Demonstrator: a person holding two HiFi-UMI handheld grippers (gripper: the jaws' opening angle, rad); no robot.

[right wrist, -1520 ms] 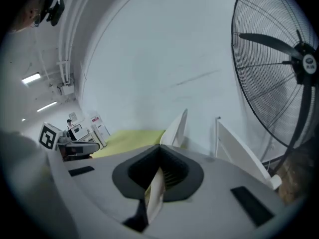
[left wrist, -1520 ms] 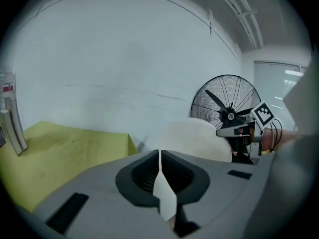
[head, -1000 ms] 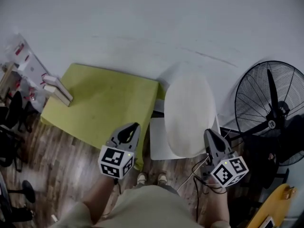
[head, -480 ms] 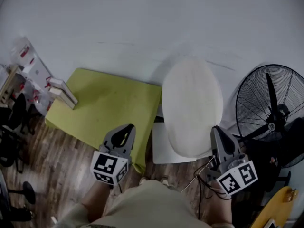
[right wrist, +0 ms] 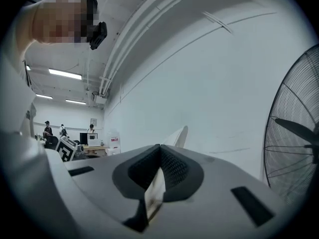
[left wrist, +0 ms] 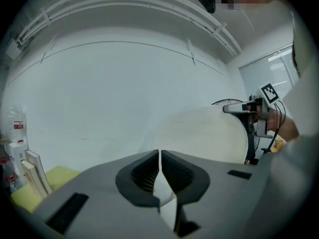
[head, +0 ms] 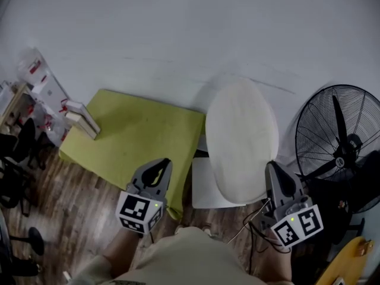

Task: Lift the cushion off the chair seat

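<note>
White wall (head: 178,28) and wood-plank floor (head: 89,218) surround us as we stand just in front of the white chair seat (head: 205,192). We hold the oval white cushion (head: 240,138) raised off that seat and tilted, its near edge hanging above the seat's right part. Our right tool (head: 274,170) is clamped on the cushion's near right rim. In the right gripper view the pale edge sits pinched between the dark pads, and the cushion runs away edge-on ahead. Our left tool (head: 161,162) hovers left of the seat, apart from the cushion, over the near corner of the yellow-green bench (head: 130,129). Its jaws are together at the tips, and we see nothing gripped in them. Two pale boxes (head: 80,116) lie at the bench's far left edge, well left of the seat. A black floor fan (head: 338,141) stands just right of the seat, and loose cables (head: 252,218) trail on the floor by the seat's near right corner. Cluttered shelves (head: 35,79) and dark office chairs (head: 12,153) sit far to the left of the seat.
</note>
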